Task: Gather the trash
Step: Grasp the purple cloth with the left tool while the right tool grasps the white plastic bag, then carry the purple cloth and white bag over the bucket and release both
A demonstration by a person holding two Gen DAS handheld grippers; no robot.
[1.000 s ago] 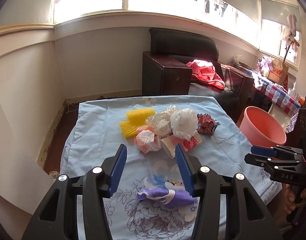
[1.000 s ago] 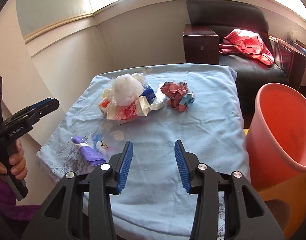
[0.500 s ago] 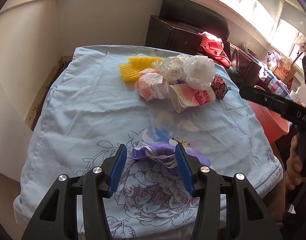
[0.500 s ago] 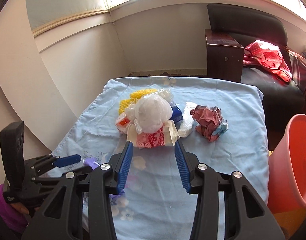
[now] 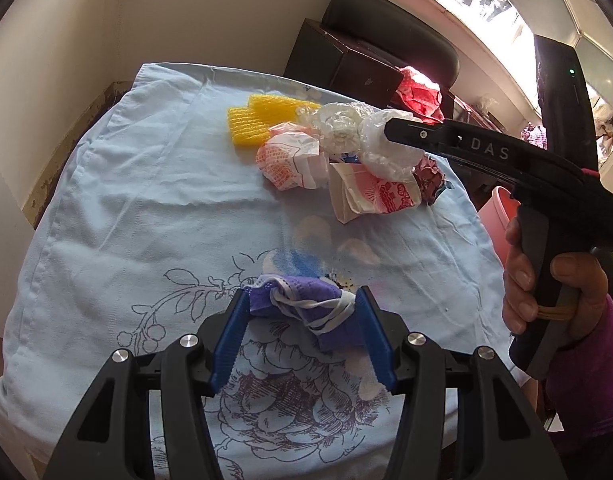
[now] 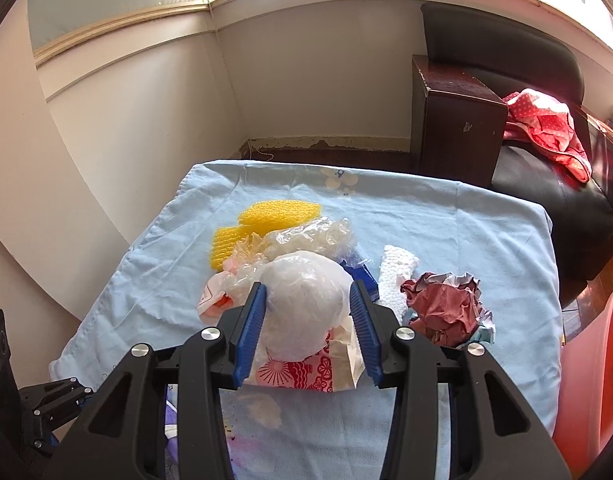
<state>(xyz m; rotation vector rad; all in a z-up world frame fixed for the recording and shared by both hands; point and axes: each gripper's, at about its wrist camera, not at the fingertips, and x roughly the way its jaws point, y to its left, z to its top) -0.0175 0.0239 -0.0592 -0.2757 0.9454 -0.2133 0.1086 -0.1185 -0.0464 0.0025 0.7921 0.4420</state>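
Now bracketing two pieces of trash, both tongs wide.
Close left gripper (image 5: 302, 310) squarely on purple wad (image 5: 306, 306) at 6 o'clock of cloth (image 5: 146, 208); squeeze right gripper (image 6: 306, 312) gently round white bag ball (image 6: 302, 304) near centre, avoiding pile beneath; pink bin (image 6: 594, 364) at 3 o'clock.

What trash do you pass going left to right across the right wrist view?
yellow foam netting → white plastic ball between the open jaws → white foam sleeve → crumpled maroon paper → pink bin
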